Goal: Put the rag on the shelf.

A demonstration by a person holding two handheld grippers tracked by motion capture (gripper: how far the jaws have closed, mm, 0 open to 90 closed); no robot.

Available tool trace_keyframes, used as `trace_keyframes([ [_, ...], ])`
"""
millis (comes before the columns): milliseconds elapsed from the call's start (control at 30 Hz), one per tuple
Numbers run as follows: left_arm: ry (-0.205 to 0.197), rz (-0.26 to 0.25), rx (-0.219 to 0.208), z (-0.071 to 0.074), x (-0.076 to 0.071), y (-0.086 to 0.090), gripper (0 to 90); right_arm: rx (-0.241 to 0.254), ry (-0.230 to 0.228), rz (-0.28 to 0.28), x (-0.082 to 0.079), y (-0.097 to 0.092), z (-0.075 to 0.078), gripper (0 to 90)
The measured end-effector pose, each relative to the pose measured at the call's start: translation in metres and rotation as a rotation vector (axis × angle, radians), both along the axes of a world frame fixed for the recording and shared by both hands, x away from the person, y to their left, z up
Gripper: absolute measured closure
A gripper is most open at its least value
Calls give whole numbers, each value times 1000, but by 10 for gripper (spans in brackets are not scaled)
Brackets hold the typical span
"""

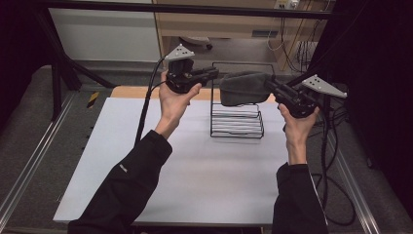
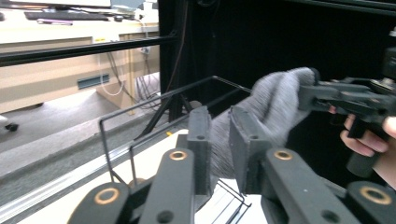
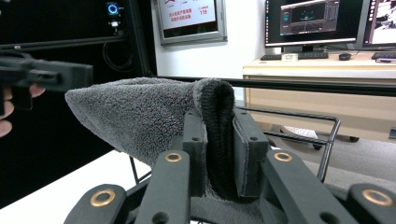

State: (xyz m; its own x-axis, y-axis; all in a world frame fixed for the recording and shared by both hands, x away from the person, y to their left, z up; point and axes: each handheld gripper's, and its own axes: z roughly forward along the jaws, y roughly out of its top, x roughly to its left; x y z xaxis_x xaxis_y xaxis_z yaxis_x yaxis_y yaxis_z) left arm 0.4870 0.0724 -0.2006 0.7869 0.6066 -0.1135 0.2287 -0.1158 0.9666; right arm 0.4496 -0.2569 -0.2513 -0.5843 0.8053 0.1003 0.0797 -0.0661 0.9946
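Note:
A grey fuzzy sock (image 1: 243, 87) hangs stretched in the air between my two grippers, above a black wire rack (image 1: 237, 124). My left gripper (image 1: 217, 74) grips its left end; in the left gripper view the jaws (image 2: 220, 116) stand narrow with the sock (image 2: 280, 98) filling the gap. My right gripper (image 1: 269, 85) holds the other end. The right gripper view has its jaws (image 3: 217, 116) clamped on the dark ribbed cuff, and the sock (image 3: 140, 112) tapers away toward the left gripper (image 3: 88, 74). Across the sock, the right gripper (image 2: 303, 95) appears in the left gripper view.
The wire rack (image 2: 105, 140) stands at the back middle of the white table (image 1: 195, 165), right under the sock. A black frame bar (image 1: 195, 9) crosses behind, and cables (image 1: 336, 195) trail off the table's right side. Desks with monitors (image 3: 308, 18) lie beyond.

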Motion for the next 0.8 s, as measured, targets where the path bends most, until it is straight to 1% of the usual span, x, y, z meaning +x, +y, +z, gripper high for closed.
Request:
trace_keyframes([
  [100, 25, -12, 19, 0, 4, -7, 860, -2, 1, 4, -1, 0, -1, 776],
  [167, 57, -35, 17, -2, 6, -12, 880, -4, -2, 3, -2, 0, -2, 773],
  [233, 69, -49, 28, -4, 6, -17, 895, -4, -3, 4, -3, -1, -3, 770],
  [367, 66, -62, 83, -8, 2, -24, 896, -18, 1, 9, -5, -2, -3, 762],
  [433, 61, -67, 94, -11, 0, -26, 896, -24, 3, 10, -6, -2, -3, 751],
  [533, 50, -72, 116, -15, -3, -27, 897, -20, 9, 14, -8, -3, -1, 721],
  [600, 51, -78, 125, -18, -4, -28, 897, -20, 13, 20, -11, -4, 1, 687],
  [700, 57, -86, 132, -22, -4, -28, 897, -37, 18, 19, -14, -4, 7, 622],
  [800, 45, -90, 151, -24, -6, -29, 898, -60, 17, 15, -17, -1, 12, 572],
])
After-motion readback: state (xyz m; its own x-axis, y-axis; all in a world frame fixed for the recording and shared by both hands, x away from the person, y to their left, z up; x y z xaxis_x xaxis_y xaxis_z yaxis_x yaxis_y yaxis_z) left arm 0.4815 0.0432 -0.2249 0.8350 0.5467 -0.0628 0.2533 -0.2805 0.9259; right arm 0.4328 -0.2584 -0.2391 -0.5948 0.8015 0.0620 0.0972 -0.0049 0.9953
